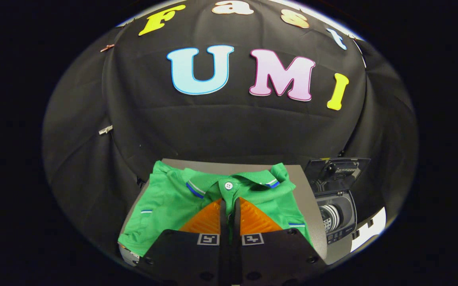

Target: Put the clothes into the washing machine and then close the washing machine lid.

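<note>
A green polo shirt [165,202] with a white button and blue-and-white trim lies spread on the grey table [306,190]. My gripper [229,203] sits over its front, just below the collar button. The fingers are almost together, with a strip of green cloth pinched between them. To the right of the shirt, beside the table, stands a small washing machine [338,218]. Its lid [338,170] is raised upright and the ribbed drum [329,217] shows inside.
Black booth cloth hangs close behind the table and wraps both sides. The table's right edge runs between the shirt and the washing machine. A bright strip of floor [372,232] shows past the machine.
</note>
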Demonstrator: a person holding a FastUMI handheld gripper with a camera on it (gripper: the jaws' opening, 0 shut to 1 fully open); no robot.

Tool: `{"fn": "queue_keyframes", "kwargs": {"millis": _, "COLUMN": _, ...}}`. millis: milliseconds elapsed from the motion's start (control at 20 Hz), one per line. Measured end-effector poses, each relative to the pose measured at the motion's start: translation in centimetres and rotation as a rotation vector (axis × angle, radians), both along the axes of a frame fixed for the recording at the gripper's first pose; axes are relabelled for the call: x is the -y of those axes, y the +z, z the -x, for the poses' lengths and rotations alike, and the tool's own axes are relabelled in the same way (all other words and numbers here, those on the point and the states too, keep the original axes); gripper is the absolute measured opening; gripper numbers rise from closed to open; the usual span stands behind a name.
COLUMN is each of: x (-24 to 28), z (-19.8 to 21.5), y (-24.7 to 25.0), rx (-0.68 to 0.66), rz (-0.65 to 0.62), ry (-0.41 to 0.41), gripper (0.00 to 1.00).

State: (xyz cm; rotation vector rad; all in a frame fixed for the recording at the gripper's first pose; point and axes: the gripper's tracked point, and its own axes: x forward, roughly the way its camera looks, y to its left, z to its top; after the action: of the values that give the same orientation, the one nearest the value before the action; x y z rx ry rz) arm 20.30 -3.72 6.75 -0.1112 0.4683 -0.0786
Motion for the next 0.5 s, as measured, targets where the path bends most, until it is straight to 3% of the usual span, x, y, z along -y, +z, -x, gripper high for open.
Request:
{"fn": "queue_keyframes", "kwargs": {"millis": 250, "x": 0.7, "z": 0.5, "y": 3.4, "rx": 0.143, "rz": 0.086, "ry": -0.015, "gripper": 0.05}}
{"fn": "queue_keyframes", "kwargs": {"millis": 500, "x": 3.3, "z": 0.5, "y": 5.4, "rx": 0.18, "rz": 0.141, "ry": -0.037, "gripper": 0.06}}
